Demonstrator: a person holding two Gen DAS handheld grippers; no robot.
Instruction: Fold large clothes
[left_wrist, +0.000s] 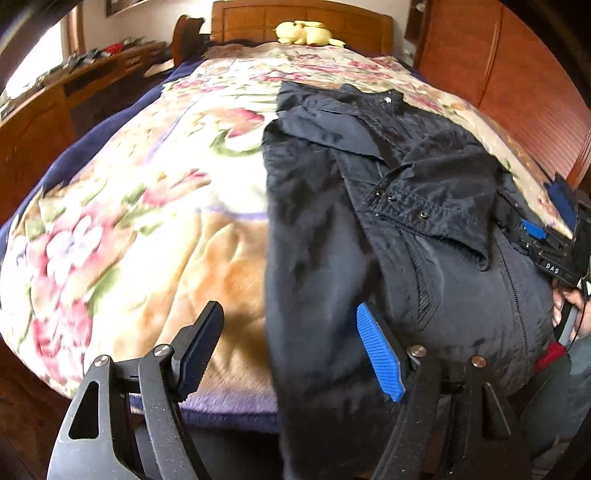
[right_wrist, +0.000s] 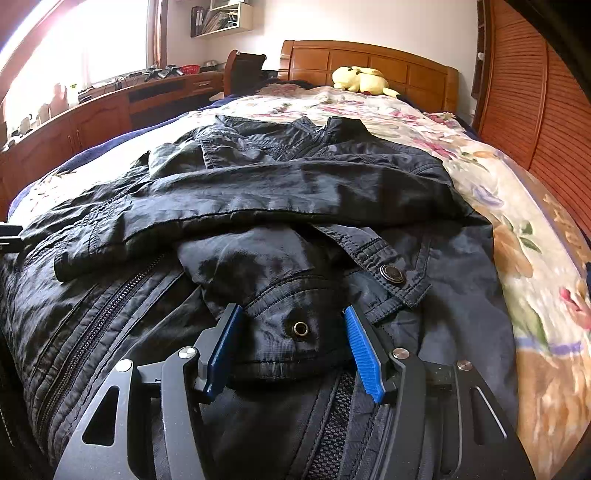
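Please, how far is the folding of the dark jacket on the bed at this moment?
Done: the dark jacket lies on the floral blanket with one sleeve folded across its front. In hand: the right gripper stands open around a cuff with an eyelet; the left gripper is open and holds nothing. Left: the jacket is not yet a compact bundle.
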